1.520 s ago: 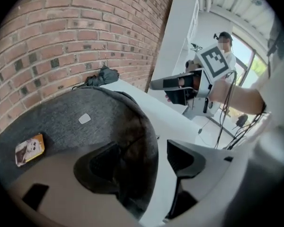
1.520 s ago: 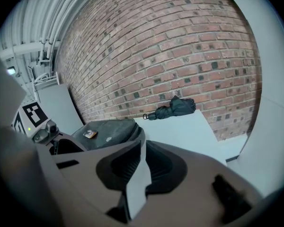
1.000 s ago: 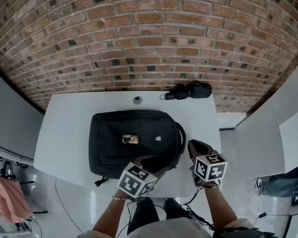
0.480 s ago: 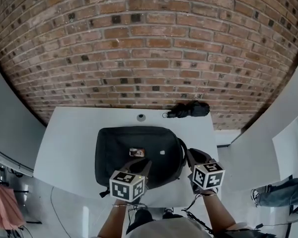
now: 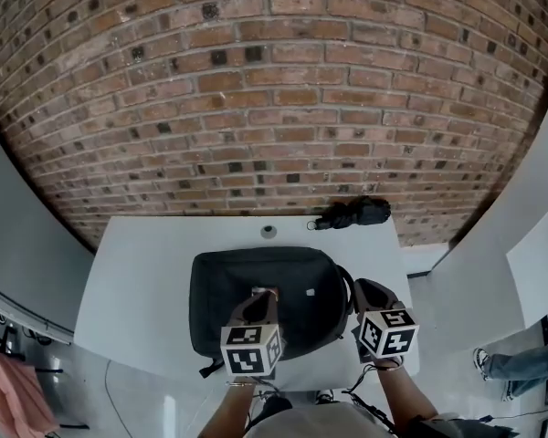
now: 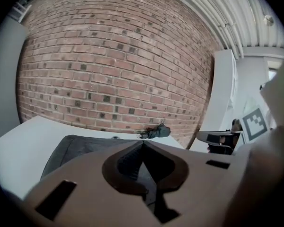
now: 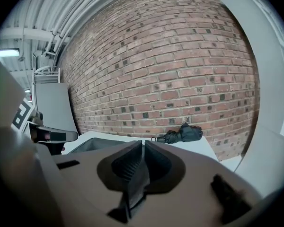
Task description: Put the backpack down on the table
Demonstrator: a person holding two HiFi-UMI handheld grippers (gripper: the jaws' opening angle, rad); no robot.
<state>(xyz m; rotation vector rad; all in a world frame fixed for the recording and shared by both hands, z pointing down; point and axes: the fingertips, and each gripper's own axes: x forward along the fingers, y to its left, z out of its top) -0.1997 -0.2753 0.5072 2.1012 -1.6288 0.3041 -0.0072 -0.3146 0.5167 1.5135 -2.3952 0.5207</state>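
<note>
Backpack (image 5: pixel 224 299) noted lying flat on the white desk (image 5: pixel 137 281), toward its near edge, front panel up. Its long axis is set across the desk from left to right, and the looped handle end is turned toward the right side. A folded umbrella (image 5: pixel 354 213) and a small round fitting (image 5: pixel 268 231) are seen well apart from it, at the far edge by the brick wall (image 5: pixel 274 108). The left gripper (image 5: pixel 261 297) is held above the near middle of the pack and pointed forward and somewhat down. In the left gripper view its jaws are pressed together with nothing caught between them, and the pack's dark panel (image 6: pixel 80 148) is seen below and beyond the tips. These jaws have just been closing, on nothing. The right gripper (image 5: pixel 365 287) is held just beside the handle end, off the pack's right edge. Its jaws are likewise clenched, and no strap can be made out between them. Neither gripper is seen touching the pack, though the left one is the nearer, being directly over it. The put-down is judged complete, so any coming move is judged to be a retreat toward the body, away from a pack lying ahead of and below both sets of jaws. Against the earlier frames, the pack is found unmoved relative to the umbrella and fitting. The left gripper has been brought from the pack's near corner, where it was canted, to a squarer pose over the panel. More wall and less floor is now taken in by the head view.
</note>
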